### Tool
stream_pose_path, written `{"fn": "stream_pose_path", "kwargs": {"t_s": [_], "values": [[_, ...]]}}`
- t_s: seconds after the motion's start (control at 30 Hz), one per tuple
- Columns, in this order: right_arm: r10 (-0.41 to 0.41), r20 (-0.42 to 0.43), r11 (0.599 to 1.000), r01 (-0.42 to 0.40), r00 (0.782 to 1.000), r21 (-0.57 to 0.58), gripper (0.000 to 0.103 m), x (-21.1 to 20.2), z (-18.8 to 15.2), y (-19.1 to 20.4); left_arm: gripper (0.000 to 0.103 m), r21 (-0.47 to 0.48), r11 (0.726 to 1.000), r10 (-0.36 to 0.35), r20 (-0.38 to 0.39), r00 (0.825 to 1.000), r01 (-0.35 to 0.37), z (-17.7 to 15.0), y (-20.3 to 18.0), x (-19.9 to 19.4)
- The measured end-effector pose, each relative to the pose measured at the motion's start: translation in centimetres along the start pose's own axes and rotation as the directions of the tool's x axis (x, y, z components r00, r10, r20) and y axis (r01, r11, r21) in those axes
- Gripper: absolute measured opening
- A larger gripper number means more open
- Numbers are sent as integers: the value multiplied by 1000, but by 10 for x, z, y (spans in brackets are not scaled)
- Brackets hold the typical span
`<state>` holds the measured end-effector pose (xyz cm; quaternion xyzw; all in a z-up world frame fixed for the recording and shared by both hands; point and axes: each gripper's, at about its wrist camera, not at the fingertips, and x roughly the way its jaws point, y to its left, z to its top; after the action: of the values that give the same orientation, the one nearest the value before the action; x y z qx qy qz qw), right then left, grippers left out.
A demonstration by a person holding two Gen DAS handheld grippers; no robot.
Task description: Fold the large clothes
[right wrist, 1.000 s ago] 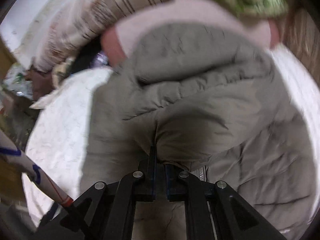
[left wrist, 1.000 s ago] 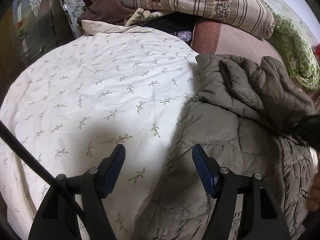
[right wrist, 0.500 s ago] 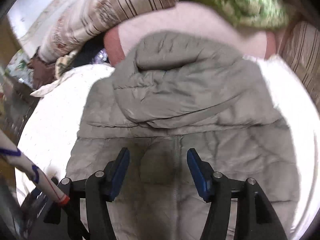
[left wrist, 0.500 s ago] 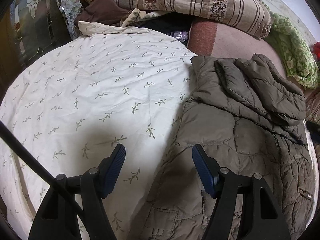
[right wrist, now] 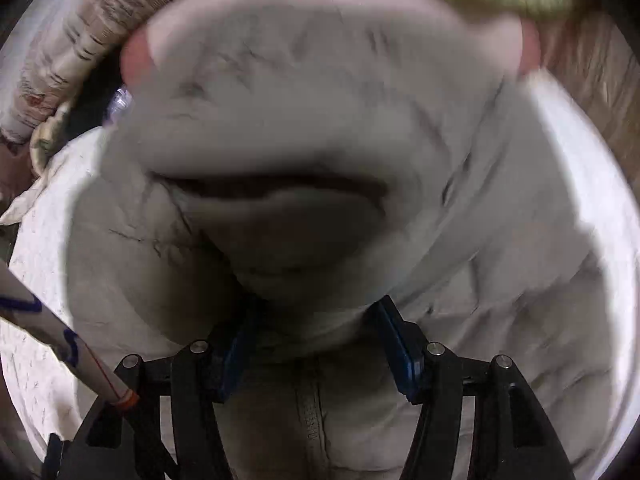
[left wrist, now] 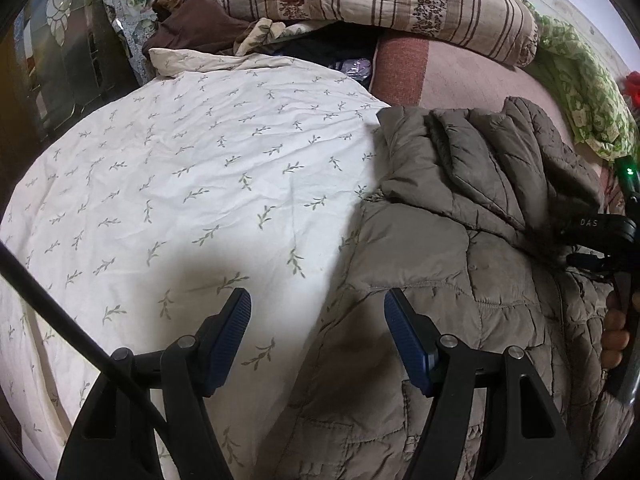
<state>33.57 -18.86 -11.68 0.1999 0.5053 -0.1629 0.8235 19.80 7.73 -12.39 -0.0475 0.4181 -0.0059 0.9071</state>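
A large olive-grey quilted jacket (left wrist: 472,280) lies on a white bedspread (left wrist: 200,184) with a leaf print, its hood (left wrist: 492,164) folded over at the far end. My left gripper (left wrist: 318,320) is open and empty, hovering over the jacket's left edge where it meets the bedspread. In the right wrist view the jacket (right wrist: 320,160) fills the blurred frame. My right gripper (right wrist: 316,344) is open, its jaws on either side of a fold of the jacket near the zipper (right wrist: 308,412). The right gripper's body also shows in the left wrist view (left wrist: 608,236), over the jacket.
A striped pillow (left wrist: 380,0) lies at the head of the bed over a pinkish cushion (left wrist: 452,76). A green patterned cloth (left wrist: 580,92) is at far right. Brown clothes (left wrist: 188,24) are piled at far left. A dark cabinet (left wrist: 52,72) stands left of the bed.
My right gripper opened and let go of the jacket fold, pulled back, then moved in close over the hood again. My left gripper stayed open and barely moved.
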Motion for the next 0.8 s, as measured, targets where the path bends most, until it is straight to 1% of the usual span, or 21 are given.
{"fn": "stream_pose_path", "kwargs": {"t_s": [0.07,0.13,0.2,0.23,0.3,0.33,0.4,0.43,0.5,0.57,0.63,0.73,0.8], "values": [[18,26,1000,-18,1000,6,64,-17,-3,-5,68,11,1000,-1,1,1000,1,0,-3,0],[27,66,1000,-27,997,-5,64,-45,-10,-12,68,21,1000,0,-1,1000,0,-1,-5,1],[40,129,999,-37,991,-28,64,-81,-28,-23,68,23,1000,-1,-11,1000,1,-3,-6,2],[45,153,998,-38,987,-46,64,-102,-43,-31,68,23,1000,-8,-20,1000,9,-5,-6,2],[42,178,996,-27,983,-85,65,-129,-72,-43,68,26,1000,-16,-31,999,17,-10,-7,2],[31,194,995,-11,981,-103,67,-143,-90,-52,68,29,999,-14,-39,999,15,-15,-7,2],[1,218,993,25,976,-118,73,-160,-116,-68,68,30,1000,-6,-42,999,7,-21,-7,1],[-19,230,992,47,973,-119,73,-170,-134,-82,68,27,1000,-7,-41,999,8,-25,-7,0],[-45,232,991,73,972,-113,75,-181,-158,-101,68,10,1000,-12,-29,1000,13,-31,-6,-4],[-75,212,991,97,974,-93,76,-192,-176,-129,68,-2,1000,-7,2,1000,7,-37,-4,-10],[-102,198,993,113,975,-45,76,-197,-192,-160,68,9,1000,-13,32,999,13,-49,-2,-19],[-129,186,992,130,974,10,76,-201,-205,-193,68,18,1000,-17,25,1000,17,-62,1,-26],[-134,191,991,133,972,17,76,-203,-212,-207,68,17,1000,5,23,1000,-6,-70,3,-30]]}}
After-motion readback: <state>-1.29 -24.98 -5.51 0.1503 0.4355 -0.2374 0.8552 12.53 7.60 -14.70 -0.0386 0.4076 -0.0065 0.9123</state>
